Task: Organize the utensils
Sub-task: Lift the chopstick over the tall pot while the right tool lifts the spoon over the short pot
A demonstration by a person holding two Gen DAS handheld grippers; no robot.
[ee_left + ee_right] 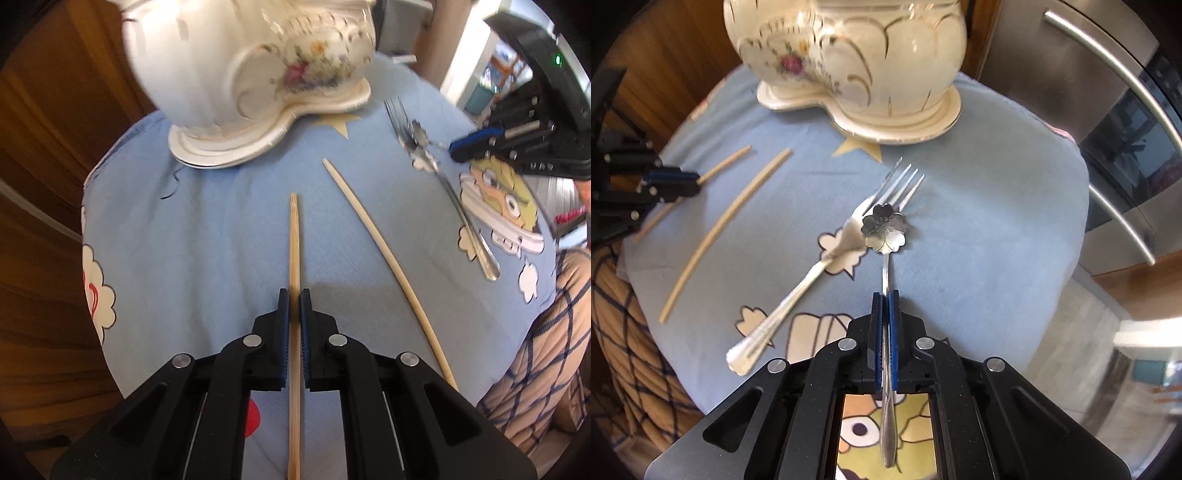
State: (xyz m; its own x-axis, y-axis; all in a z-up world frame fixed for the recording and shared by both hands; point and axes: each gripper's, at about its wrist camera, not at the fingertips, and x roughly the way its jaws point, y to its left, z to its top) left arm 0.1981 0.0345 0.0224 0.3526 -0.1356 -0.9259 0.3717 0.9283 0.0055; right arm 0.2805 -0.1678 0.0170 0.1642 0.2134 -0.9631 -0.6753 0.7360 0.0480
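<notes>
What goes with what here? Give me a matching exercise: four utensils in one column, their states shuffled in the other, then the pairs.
Things:
1. Darker bamboo chopstick
2. Pale cream chopstick
3. Silver flower-bowled spoon
4. Silver metal fork

States:
A. Lying free on the blue cartoon cloth, between the two held utensils
B. Clamped in the right claw
C. Clamped in the left claw
D. Lying free with its tines partly under a flower-shaped bowl

Pairs: 1-C, 2-A, 3-B, 4-D
</notes>
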